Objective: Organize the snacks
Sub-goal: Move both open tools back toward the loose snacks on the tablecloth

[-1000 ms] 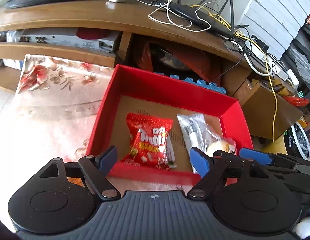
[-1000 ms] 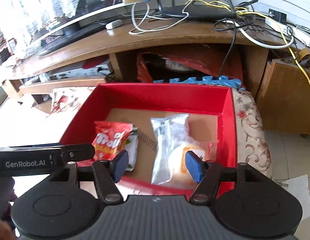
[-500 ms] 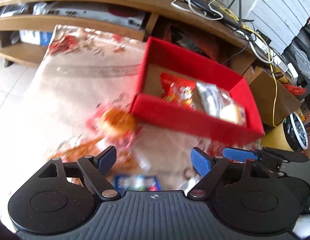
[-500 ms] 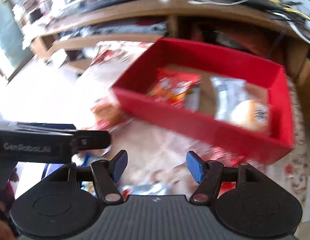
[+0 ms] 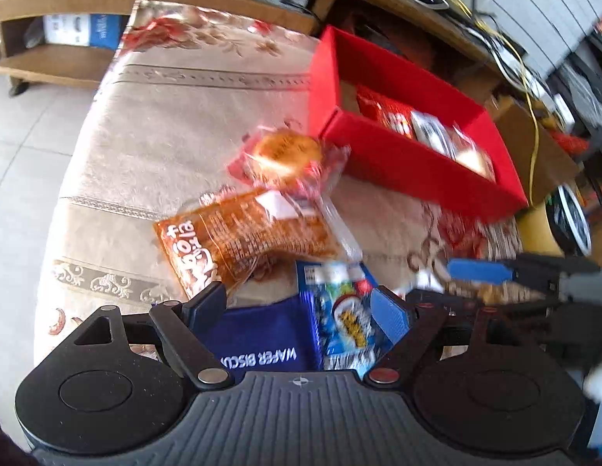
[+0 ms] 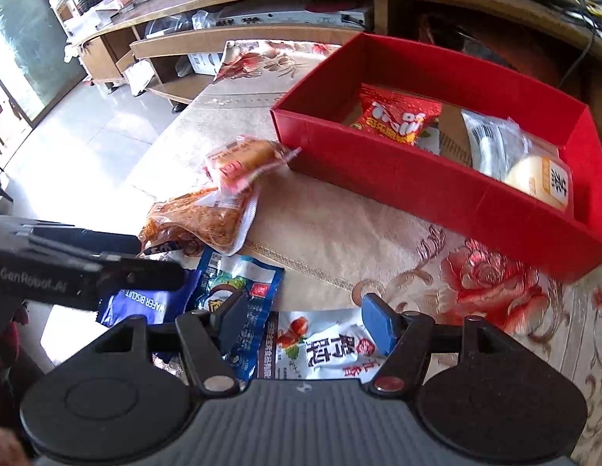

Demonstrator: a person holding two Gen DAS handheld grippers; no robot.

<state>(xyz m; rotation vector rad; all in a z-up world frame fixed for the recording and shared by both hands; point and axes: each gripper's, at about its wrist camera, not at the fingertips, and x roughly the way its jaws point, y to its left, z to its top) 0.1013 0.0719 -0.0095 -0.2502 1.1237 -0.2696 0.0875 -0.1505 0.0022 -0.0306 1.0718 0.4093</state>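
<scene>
A red box (image 6: 378, 163) (image 5: 409, 163) on the flowered cloth holds a red Trolli bag (image 6: 398, 116) and a clear-wrapped bun (image 6: 534, 174). Loose snacks lie in front of it: a wrapped round cake (image 5: 285, 155) (image 6: 242, 159), an orange packet (image 5: 239, 233) (image 6: 200, 217), a dark blue wafer biscuit pack (image 5: 262, 334) (image 6: 145, 303), a light blue packet (image 5: 347, 310) (image 6: 239, 291) and a white packet with hazelnuts (image 6: 320, 345). My left gripper (image 5: 299, 306) hovers open over the two blue packs. My right gripper (image 6: 301, 318) hovers open over the white packet, gripping nothing.
A low wooden TV stand (image 6: 262, 11) with shelves, cables and electronics runs behind the cloth-covered table (image 6: 340, 225). Tiled floor (image 6: 87, 128) lies to the left. The other gripper's body (image 6: 68, 272) reaches in at the left of the right wrist view.
Both grippers drew back from above the red box toward the near side of the table, so the loose snacks have come into view beneath them. Neither holds anything.
</scene>
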